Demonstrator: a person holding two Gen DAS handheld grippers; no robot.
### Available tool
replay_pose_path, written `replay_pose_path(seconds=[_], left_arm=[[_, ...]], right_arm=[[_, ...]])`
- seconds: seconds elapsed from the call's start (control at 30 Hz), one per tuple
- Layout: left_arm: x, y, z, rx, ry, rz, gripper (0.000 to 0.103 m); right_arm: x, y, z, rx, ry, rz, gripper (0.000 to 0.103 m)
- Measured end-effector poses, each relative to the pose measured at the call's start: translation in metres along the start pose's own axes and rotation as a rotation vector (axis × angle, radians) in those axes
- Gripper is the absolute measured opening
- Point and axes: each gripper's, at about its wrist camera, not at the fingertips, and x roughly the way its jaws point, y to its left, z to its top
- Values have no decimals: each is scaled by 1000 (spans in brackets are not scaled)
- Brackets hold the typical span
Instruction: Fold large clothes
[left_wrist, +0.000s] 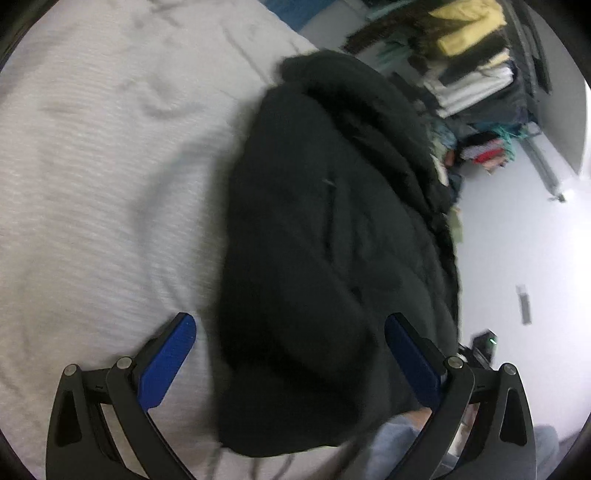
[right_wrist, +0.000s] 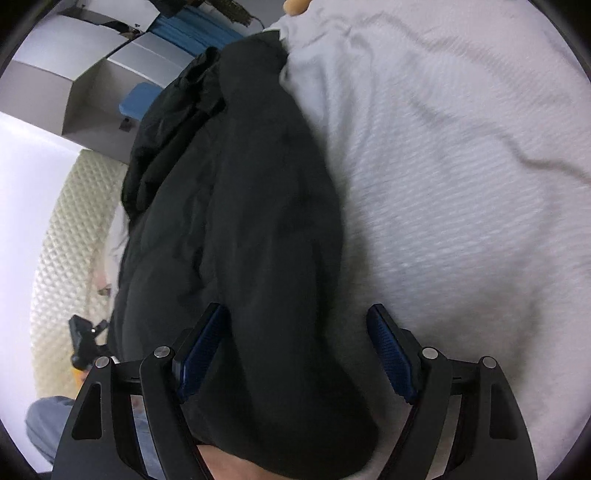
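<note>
Where the bed meets the room, a black garment (left_wrist: 332, 240) lies in a long bundled heap along the edge of a pale grey, finely ribbed bedspread (left_wrist: 92, 166), which is lightly wrinkled. The left gripper (left_wrist: 290, 345) hovers over the garment's near end, its blue-padded jaws spread wide with nothing held between them. Beyond the bed edge in the left wrist view is a pale floor (left_wrist: 517, 240) and an open wardrobe (left_wrist: 476, 66) stacked with folded yellow, white and red clothes. In the right wrist view the right gripper (right_wrist: 297, 339) likewise stands wide open and empty over the same black garment (right_wrist: 236, 221), one pad over the cloth, the other over the bedspread (right_wrist: 461, 184). To its left are a quilted cream mattress side (right_wrist: 62, 258) and grey boxes (right_wrist: 92, 92).
</note>
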Motion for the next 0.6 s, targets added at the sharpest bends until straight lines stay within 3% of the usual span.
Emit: replay_pose_path(seconds=[0.07, 0.13, 0.27, 0.37, 0.4, 0.47, 0.53, 0.6], left_arm=[[6, -11, -2, 23, 22, -37, 102], [12, -17, -3, 42, 31, -13, 102], [31, -16, -3, 38, 57, 75, 101], [34, -26, -6, 47, 53, 58, 96], [35, -29, -7, 47, 55, 46, 93], [36, -37, -9, 38, 64, 16, 74], [35, -47, -9, 37, 62, 12, 60], [32, -55, -6, 33, 54, 23, 42]], right_arm=[[6, 7, -1, -5, 17, 44, 78], [10, 15, -2, -25, 25, 91, 79], [16, 19, -5, -35, 30, 36, 79], [18, 12, -9, 4, 36, 67, 78], [16, 12, -11, 2, 36, 80, 74], [12, 21, -15, -14, 43, 127, 61], [5, 35, -16, -70, 37, 129, 33], [-4, 50, -13, -113, 20, 128, 17]])
